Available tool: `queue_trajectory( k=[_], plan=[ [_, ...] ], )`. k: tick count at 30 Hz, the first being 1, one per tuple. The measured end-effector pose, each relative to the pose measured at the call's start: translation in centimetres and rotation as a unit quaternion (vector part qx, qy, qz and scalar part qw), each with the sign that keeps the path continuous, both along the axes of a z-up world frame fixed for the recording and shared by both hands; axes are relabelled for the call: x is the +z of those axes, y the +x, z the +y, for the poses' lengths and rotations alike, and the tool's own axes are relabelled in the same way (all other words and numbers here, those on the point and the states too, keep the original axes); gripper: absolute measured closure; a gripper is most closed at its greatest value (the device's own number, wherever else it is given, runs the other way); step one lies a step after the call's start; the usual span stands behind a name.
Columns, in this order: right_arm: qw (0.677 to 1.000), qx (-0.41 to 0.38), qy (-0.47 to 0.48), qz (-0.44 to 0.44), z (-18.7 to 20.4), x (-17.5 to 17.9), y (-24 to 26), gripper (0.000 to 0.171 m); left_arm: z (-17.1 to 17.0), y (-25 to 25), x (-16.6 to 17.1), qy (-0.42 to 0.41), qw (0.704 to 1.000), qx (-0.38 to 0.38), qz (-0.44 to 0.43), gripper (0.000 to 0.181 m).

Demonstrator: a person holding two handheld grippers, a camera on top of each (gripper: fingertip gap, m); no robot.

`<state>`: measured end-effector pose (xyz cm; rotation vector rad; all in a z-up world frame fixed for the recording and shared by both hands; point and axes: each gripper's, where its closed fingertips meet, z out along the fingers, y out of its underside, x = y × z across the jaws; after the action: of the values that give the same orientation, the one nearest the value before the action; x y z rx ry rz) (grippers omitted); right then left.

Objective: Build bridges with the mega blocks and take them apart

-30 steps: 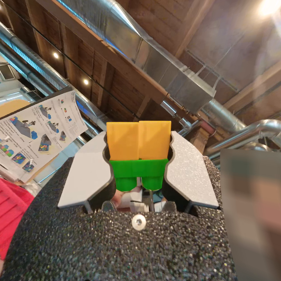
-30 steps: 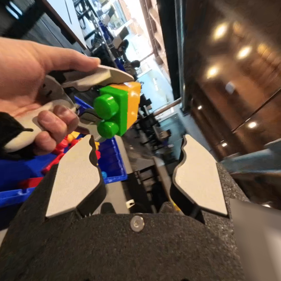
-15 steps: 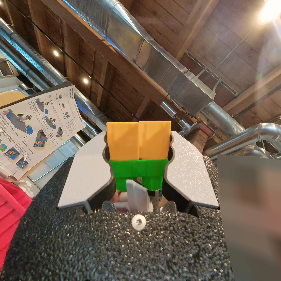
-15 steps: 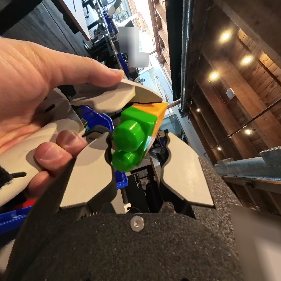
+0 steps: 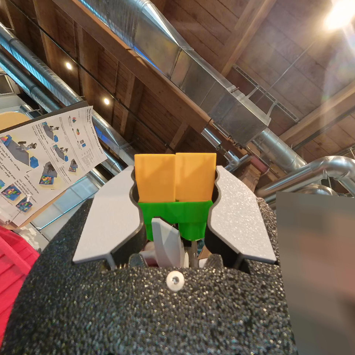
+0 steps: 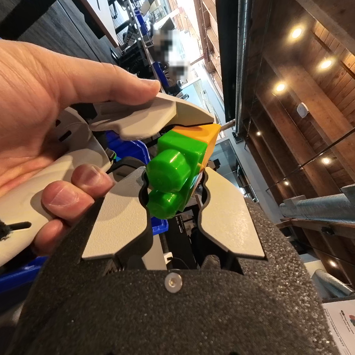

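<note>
My left gripper (image 5: 174, 170) points up at the ceiling and is shut on a small stack: two orange blocks (image 5: 173, 177) side by side on a green block (image 5: 173, 212). In the right wrist view a hand (image 6: 57, 99) holds that gripper (image 6: 148, 119), with the green block's (image 6: 172, 176) two studs facing me and an orange block (image 6: 205, 134) behind. My right gripper (image 6: 173, 182) has its fingers against both sides of the green block. One of its fingers (image 5: 165, 242) shows in front of the green studs in the left wrist view.
A blue bin (image 6: 134, 148) sits below and behind the held stack. An instruction sheet (image 5: 48, 157) hangs at the left, above a red surface (image 5: 11, 269). Metal ducts (image 5: 172, 48) and wooden beams run overhead. Another sheet (image 6: 342, 326) shows at the lower right.
My right gripper has moved in on the stack and narrowed from wide open to closed around the green block. The left gripper has held the stack still.
</note>
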<state>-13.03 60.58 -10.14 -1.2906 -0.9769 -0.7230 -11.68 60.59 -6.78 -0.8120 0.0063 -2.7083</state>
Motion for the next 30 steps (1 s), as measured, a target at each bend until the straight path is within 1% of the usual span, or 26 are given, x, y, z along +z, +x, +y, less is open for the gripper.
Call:
queue_trajectory(
  k=[1, 4, 10, 25, 30],
  plan=[
    [1.0, 0.0, -0.001, 0.0, 0.0, 0.0, 0.1, 0.118, 0.0, 0.1, 0.0, 0.001, 1.0, 0.0, 0.0, 0.107],
    [1.0, 0.001, -0.006, 0.002, -0.2, 0.1, 0.3, 0.12, -0.2, 0.2, 0.0, 0.003, 1.0, -0.002, 0.0, 0.107],
    [1.0, 0.0, -0.019, 0.008, -0.4, 0.3, 0.9, 0.13, -0.3, 0.4, -0.1, 0.01, 1.0, -0.001, 0.004, 0.107],
    [0.999, 0.021, -0.044, 0.004, -1.0, 0.9, 1.4, 0.132, -1.2, 0.8, 0.4, 0.057, 0.998, 0.0, 0.013, 0.107],
    [0.998, 0.027, -0.056, -0.002, -1.4, 1.2, 2.0, 0.132, -1.8, 1.2, 0.5, 0.094, 0.995, 0.003, 0.032, 0.107]
  ],
)
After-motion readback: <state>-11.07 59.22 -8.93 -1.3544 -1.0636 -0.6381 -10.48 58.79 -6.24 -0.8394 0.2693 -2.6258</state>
